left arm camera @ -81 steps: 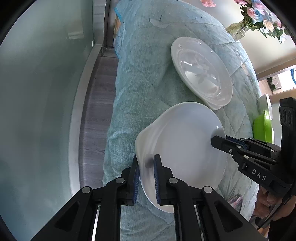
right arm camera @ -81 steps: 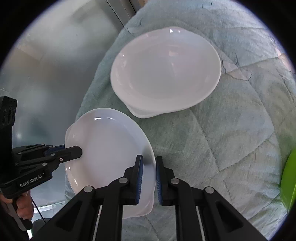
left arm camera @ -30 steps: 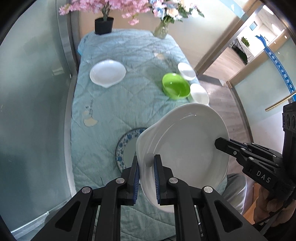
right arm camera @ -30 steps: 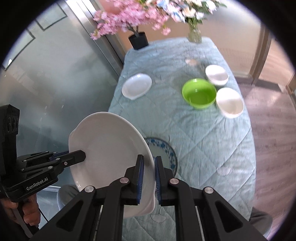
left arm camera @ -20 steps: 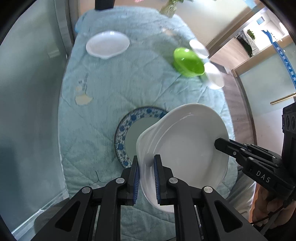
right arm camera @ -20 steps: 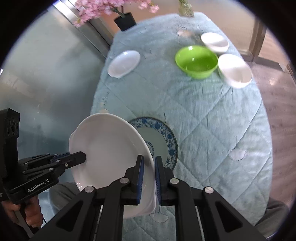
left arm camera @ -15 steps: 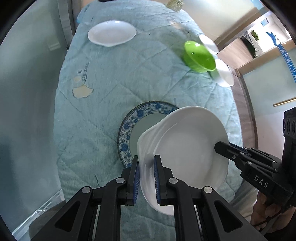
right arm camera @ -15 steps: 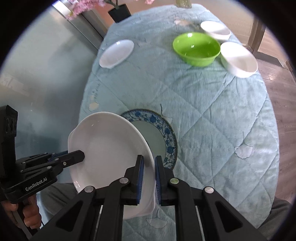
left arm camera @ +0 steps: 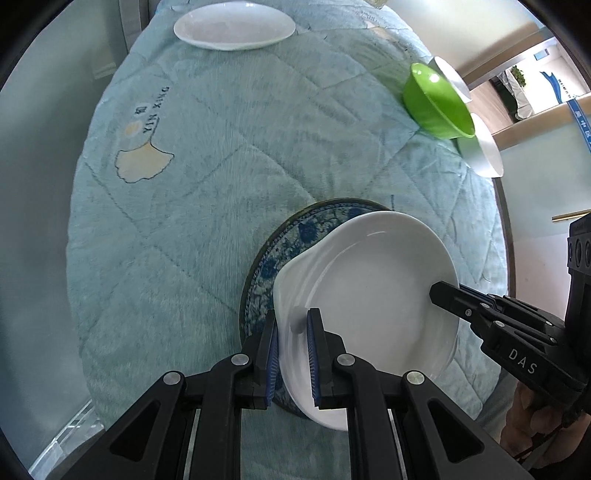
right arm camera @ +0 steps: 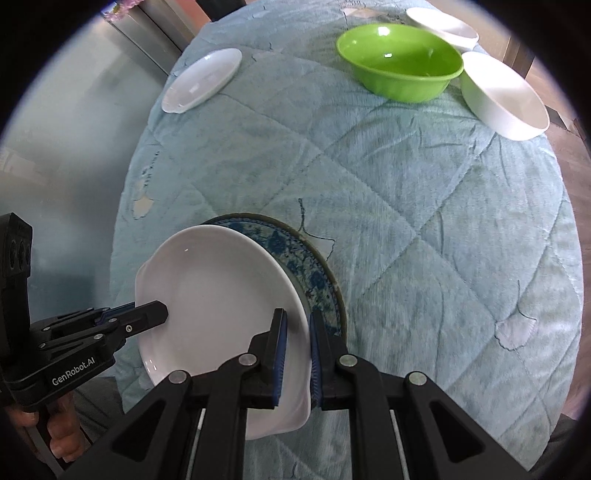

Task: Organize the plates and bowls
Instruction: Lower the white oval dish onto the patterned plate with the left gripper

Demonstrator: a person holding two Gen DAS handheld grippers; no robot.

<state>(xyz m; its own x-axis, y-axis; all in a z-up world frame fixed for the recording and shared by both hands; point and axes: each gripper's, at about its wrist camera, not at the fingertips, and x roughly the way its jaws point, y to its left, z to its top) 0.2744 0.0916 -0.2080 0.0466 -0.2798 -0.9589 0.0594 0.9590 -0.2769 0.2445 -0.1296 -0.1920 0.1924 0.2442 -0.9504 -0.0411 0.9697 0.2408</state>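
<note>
A white plate [left arm camera: 373,295] is held between both grippers, just above a blue-patterned plate [left arm camera: 291,236] on the teal quilted table. My left gripper [left arm camera: 291,328] is shut on the plate's left rim. My right gripper [right arm camera: 297,328] is shut on its right rim; the plate [right arm camera: 218,288] covers most of the blue-patterned plate [right arm camera: 314,273]. The right gripper also shows in the left wrist view [left arm camera: 436,290], the left gripper in the right wrist view [right arm camera: 162,314]. Whether the white plate touches the patterned one cannot be told.
Another white plate [left arm camera: 234,26] lies at the far left of the table [left arm camera: 207,177], also seen in the right wrist view [right arm camera: 201,79]. A green bowl [right arm camera: 400,62] and two white bowls [right arm camera: 504,101] stand at the far right. Glass wall on the left.
Both grippers have carried the white plate back from the far white plate and down toward the near table edge, over the blue-patterned plate. Both stayed shut on it.
</note>
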